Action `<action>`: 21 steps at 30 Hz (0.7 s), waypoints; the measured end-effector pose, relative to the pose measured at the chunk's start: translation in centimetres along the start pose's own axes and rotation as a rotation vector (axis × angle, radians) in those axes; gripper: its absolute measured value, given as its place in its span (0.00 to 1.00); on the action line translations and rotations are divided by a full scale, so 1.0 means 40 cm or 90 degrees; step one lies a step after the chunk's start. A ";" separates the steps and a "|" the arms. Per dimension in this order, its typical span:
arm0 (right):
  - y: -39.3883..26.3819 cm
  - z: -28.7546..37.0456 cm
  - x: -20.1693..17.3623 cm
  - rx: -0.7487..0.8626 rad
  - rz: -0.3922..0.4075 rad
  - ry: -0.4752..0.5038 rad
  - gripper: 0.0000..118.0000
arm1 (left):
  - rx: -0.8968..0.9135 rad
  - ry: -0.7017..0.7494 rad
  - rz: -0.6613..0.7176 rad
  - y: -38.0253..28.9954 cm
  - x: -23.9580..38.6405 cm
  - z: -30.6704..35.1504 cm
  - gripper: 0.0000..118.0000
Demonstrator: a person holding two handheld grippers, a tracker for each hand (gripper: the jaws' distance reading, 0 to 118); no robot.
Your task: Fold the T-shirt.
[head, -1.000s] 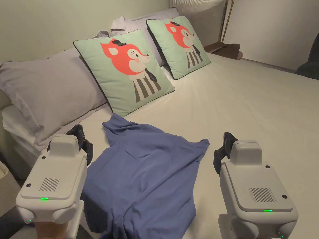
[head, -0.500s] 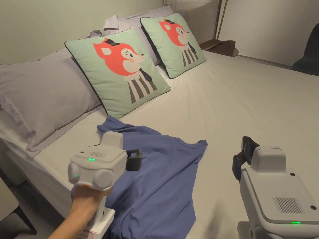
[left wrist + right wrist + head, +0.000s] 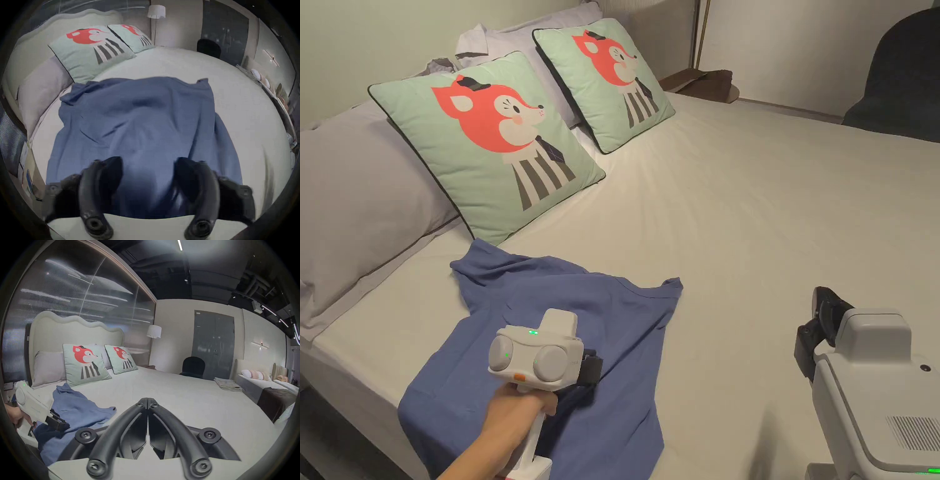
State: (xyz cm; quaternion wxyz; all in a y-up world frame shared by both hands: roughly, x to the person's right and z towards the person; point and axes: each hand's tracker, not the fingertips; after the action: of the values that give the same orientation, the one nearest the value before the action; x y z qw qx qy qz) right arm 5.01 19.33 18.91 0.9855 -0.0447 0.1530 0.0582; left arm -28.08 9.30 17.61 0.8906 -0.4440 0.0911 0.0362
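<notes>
While crumpled blue cotton T-shirt (image 3: 550,337) lies unfolded near bed (image 3: 775,206) edge: left gripper (image 3: 147,175) gaping above cloth, presumably to pinch; right gripper (image 3: 148,404) closed, empty.

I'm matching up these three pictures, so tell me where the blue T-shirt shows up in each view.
Head view: the blue T-shirt lies lower left on the bed, under the left gripper.
Left gripper view: it spreads across the centre, beyond the open jaws.
Right gripper view: it lies at lower left, beside the left gripper.
Shared landmark: the nearer fox cushion, just beyond the shirt.
</notes>
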 end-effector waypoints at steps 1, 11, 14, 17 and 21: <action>-0.002 0.002 0.008 -0.001 -0.002 -0.003 0.00 | -0.003 0.003 -0.012 -0.008 0.009 0.000 0.51; 0.003 0.028 0.038 0.003 -0.015 -0.016 0.00 | 0.049 -0.020 -0.015 -0.008 0.000 0.062 0.05; 0.010 0.034 0.040 0.006 -0.018 -0.014 0.00 | 0.079 -0.025 -0.019 0.002 -0.001 0.107 0.04; 0.020 0.044 0.045 0.014 -0.019 -0.013 0.00 | 0.108 -0.042 -0.003 0.023 -0.011 0.157 0.04; 0.032 0.061 0.061 0.026 -0.024 -0.018 0.00 | 0.121 -0.061 -0.008 0.074 -0.017 0.218 0.04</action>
State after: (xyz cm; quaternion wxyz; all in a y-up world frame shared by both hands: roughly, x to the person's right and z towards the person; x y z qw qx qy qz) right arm 7.89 21.11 20.40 0.9892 -0.0266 0.1395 0.0375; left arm -28.06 18.05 20.55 0.9322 -0.3560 0.0486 0.0428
